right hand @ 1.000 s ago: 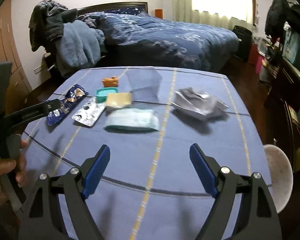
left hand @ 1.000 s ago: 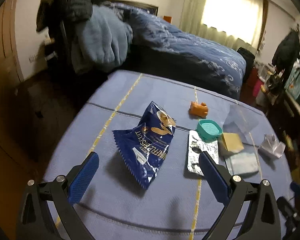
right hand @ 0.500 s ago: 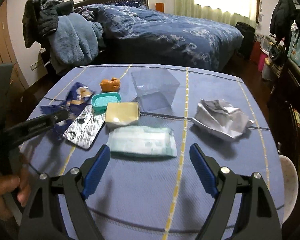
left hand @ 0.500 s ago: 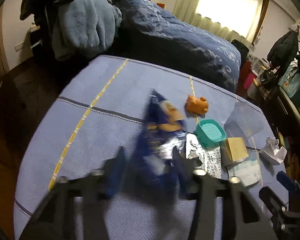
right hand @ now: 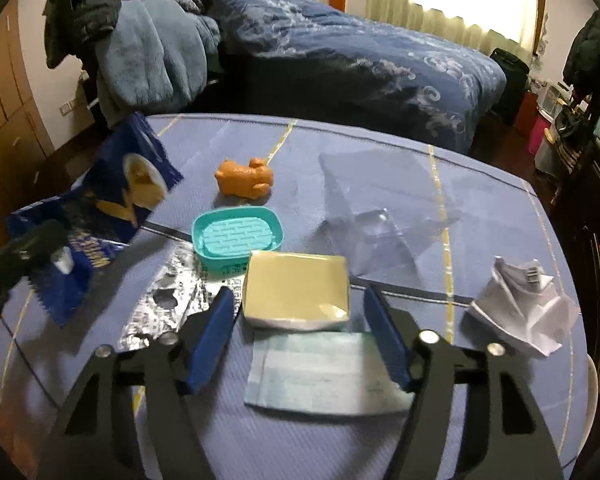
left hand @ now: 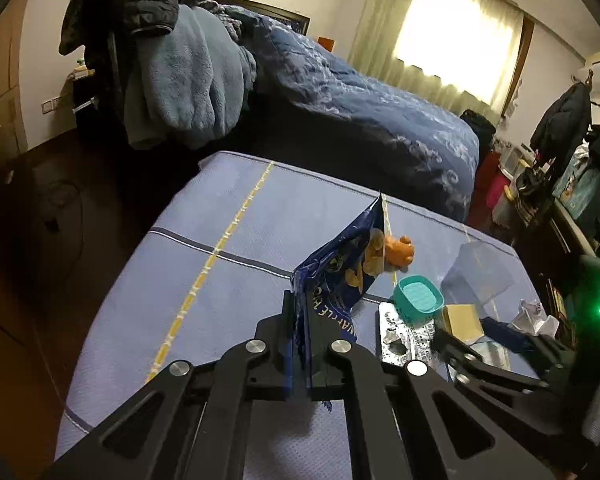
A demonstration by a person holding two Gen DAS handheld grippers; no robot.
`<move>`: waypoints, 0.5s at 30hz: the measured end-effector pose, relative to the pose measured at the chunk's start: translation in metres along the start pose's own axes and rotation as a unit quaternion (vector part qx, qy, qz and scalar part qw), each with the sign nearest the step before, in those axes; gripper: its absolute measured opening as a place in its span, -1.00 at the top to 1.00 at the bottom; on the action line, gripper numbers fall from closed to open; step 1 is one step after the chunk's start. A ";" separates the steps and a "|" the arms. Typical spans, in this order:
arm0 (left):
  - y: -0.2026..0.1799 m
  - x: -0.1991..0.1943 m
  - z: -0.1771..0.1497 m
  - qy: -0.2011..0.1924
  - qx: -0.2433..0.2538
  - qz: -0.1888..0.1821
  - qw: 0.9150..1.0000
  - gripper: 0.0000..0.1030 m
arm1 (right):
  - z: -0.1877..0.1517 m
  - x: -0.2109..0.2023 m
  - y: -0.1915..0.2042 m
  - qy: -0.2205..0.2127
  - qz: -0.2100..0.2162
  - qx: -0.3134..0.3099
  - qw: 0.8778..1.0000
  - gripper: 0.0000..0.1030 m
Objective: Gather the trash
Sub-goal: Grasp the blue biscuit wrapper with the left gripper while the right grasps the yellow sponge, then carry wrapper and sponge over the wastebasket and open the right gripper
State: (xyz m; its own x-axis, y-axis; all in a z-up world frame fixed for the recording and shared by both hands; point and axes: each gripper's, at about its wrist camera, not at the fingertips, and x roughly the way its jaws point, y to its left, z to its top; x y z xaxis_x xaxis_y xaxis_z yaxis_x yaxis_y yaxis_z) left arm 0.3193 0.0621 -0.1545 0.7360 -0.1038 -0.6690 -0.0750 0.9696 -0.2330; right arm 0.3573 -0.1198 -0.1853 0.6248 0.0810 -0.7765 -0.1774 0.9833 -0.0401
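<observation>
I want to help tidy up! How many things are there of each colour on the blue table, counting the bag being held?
Blue: 1, the crinkly blue biscuit bag
Orange: 1, orange animal toy
Teal: 2, teal plastic soap dish; pale teal tissue pack
Silver: 1, foil blister sheet
Yellow: 1, cream block
Clear: 1, clear plastic box
White: 1, crumpled paper
Total: 8

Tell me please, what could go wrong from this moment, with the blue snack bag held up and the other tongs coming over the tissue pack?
1. The left tongs pinch only the edge of the blue snack bag, so it may slip free when moved.
2. The right tongs are closing around the tissue pack, with the yellow block just beyond their tips; they could nudge it.
3. The foil blister sheet lies beside the left pad and may be dragged along.
</observation>
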 end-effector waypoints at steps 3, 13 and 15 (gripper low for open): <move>0.005 -0.004 0.001 -0.002 -0.008 -0.007 1.000 0.92 | 0.003 0.004 0.002 0.000 -0.011 -0.003 1.000 -0.02; 0.003 -0.015 -0.005 -0.010 -0.006 -0.003 1.000 0.92 | -0.007 -0.022 -0.007 -0.021 0.004 0.006 1.000 -0.01; 0.001 -0.021 -0.007 -0.012 -0.007 -0.002 1.000 0.92 | -0.013 -0.032 -0.010 -0.021 0.014 0.009 1.000 -0.01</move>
State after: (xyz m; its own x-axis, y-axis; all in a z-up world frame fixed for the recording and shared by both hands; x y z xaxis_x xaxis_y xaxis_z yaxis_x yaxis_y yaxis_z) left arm 0.2989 0.0640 -0.1454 0.7524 -0.1018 -0.6508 -0.0816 0.9660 -0.2455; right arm 0.3289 -0.1341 -0.1688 0.6517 0.1145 -0.7498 -0.1813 0.9834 -0.0074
